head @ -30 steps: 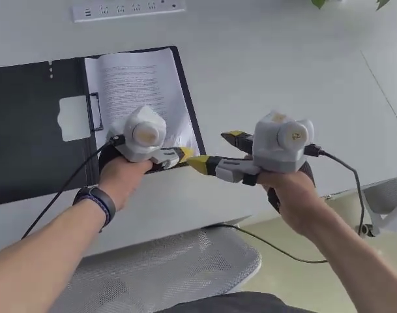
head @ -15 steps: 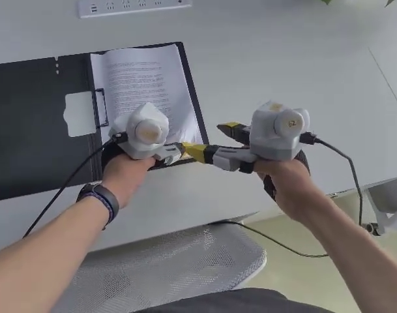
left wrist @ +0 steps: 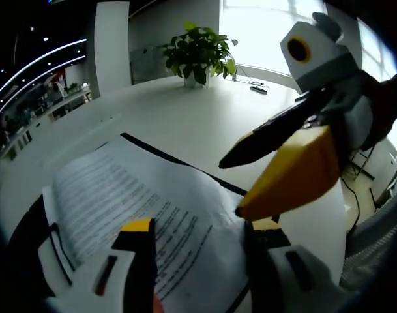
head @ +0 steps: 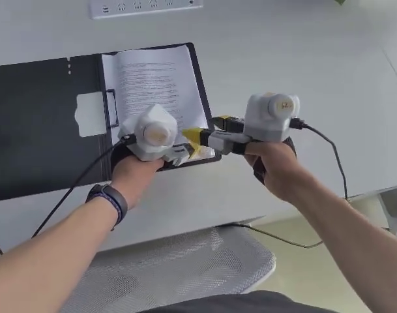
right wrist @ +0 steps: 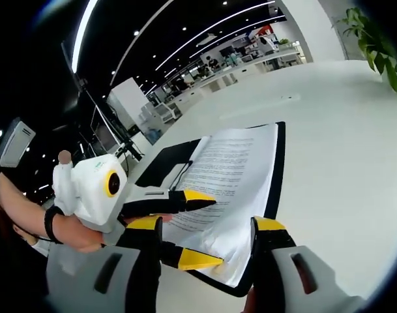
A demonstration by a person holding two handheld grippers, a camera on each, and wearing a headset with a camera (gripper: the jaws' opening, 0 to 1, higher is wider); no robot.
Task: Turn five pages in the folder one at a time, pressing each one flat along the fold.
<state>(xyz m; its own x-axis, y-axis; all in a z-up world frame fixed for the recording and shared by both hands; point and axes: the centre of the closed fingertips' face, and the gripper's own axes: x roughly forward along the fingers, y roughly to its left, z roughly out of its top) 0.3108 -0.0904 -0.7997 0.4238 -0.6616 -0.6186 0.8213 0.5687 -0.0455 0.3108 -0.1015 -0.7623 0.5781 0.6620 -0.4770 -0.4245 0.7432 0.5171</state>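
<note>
A black folder [head: 42, 130] lies open on the white table, with a stack of printed pages [head: 156, 85] on its right half. My left gripper [head: 185, 155] is at the pages' near right corner. In the left gripper view it [left wrist: 201, 231] is open, with the printed sheet [left wrist: 120, 189] between its jaws. My right gripper [head: 203, 128] reaches in from the right over the same corner. It [right wrist: 208, 228] is open too, with the page corner [right wrist: 231, 257] low between its jaws. The two grippers' yellow tips almost meet there.
A power strip [head: 146, 6] lies at the table's far edge. A mesh chair [head: 165, 267] stands below the near edge, close behind the grippers. Cables trail from both grippers. A potted plant [left wrist: 198, 55] stands far off on the table. White tabletop [head: 302, 65] stretches right of the folder.
My right gripper has moved left, from off the folder's corner to over the page corner beside the left gripper. The left gripper has stayed at that corner. The head camera has shifted.
</note>
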